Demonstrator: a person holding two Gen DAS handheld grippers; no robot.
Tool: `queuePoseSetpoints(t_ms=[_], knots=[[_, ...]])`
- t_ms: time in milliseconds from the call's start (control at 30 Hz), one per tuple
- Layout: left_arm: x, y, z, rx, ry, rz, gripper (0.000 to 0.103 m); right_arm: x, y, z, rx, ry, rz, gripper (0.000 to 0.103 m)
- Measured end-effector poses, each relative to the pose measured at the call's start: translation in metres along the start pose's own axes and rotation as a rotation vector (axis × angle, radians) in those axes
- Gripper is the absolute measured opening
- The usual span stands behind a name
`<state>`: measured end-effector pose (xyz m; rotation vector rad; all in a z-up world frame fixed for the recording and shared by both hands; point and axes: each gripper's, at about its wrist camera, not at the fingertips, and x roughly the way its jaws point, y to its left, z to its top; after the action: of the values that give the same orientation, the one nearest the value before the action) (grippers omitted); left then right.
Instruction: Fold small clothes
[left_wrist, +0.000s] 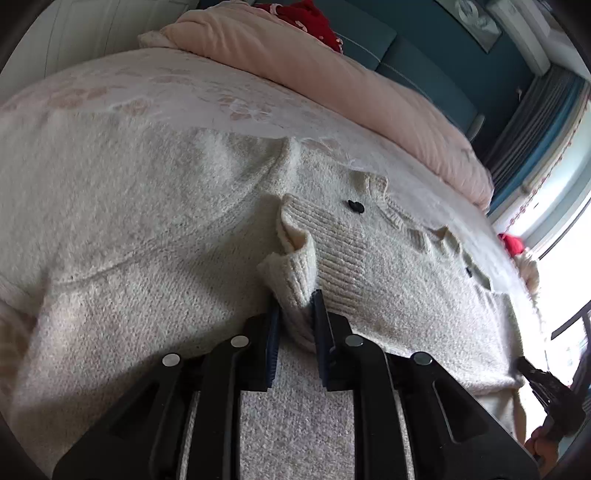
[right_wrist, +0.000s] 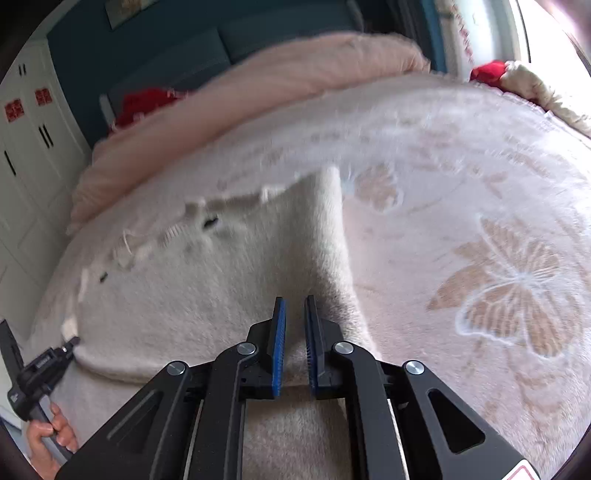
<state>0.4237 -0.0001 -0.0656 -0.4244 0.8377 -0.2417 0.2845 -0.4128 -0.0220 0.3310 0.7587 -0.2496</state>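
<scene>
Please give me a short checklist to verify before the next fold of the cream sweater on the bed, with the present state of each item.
1. Left gripper holds the cuff of the sleeve: ok, the ribbed cuff is pinched between its fingers.
2. Right gripper holds cloth: cannot tell; a narrow gap shows between its fingers and the view is blurred.
3. Cream sweater lies flat on the blanket: mostly ok, with bunching at the frilled button edge.
4. Black buttons face up: ok, two are visible.
5. Fold area free of other items: ok; the red garment lies far off, on the folded pink quilt.
</scene>
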Motion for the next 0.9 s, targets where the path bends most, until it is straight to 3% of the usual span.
queuePoseSetpoints(t_ms=[67, 200, 267, 367, 433, 467, 500, 600, 667, 767, 833, 867, 900], knots=[[-0.001, 0.001, -0.001, -0.007, -0.007, -0.014, 0.017, 0.016, -0.005, -0.020, -0.008, 0.075, -0.032, 0.009], [-0.011, 0.008, 0.000, -0.069, -0.016, -0.049, 0.018, 0.007, 0.004, -0.027, -0.074, 0.005, -0.103, 0.010], [-0.034, 0.019, -0.003, -0.145, -0.053, -0.032, 0.024, 0.006, 0.010, -0.028, -0.114, -0.007, -0.139, 0.011], [-0.082, 0.051, -0.007, -0.212, -0.149, 0.054, 0.050, 0.009, 0.009, -0.032, -0.129, -0.023, -0.156, 0.011], [-0.118, 0.085, 0.001, -0.249, -0.210, 0.095, 0.059, 0.019, 0.023, -0.033, -0.147, -0.033, -0.177, 0.011], [-0.136, 0.105, 0.009, -0.265, -0.234, 0.165, 0.072, 0.023, 0.024, -0.032, -0.158, -0.037, -0.190, 0.011], [-0.152, 0.129, 0.019, -0.292, -0.260, 0.231, 0.078, 0.024, 0.026, -0.033, -0.166, -0.042, -0.198, 0.011], [-0.184, 0.189, 0.045, -0.388, -0.311, 0.356, 0.079, 0.029, 0.032, -0.032, -0.175, -0.051, -0.209, 0.011], [-0.198, 0.242, 0.065, -0.513, -0.317, 0.431, 0.081, 0.030, 0.034, -0.033, -0.178, -0.052, -0.213, 0.011], [-0.196, 0.290, 0.081, -0.622, -0.262, 0.496, 0.080, 0.032, 0.038, -0.034, -0.190, -0.055, -0.229, 0.011], [-0.191, 0.306, 0.085, -0.662, -0.244, 0.521, 0.069, 0.033, 0.040, -0.035, -0.200, -0.057, -0.242, 0.011], [-0.192, 0.306, 0.088, -0.667, -0.271, 0.536, 0.057, 0.034, 0.040, -0.034, -0.202, -0.058, -0.245, 0.011], [-0.193, 0.307, 0.091, -0.670, -0.273, 0.529, 0.028, 0.034, 0.040, -0.035, -0.202, -0.059, -0.246, 0.011]])
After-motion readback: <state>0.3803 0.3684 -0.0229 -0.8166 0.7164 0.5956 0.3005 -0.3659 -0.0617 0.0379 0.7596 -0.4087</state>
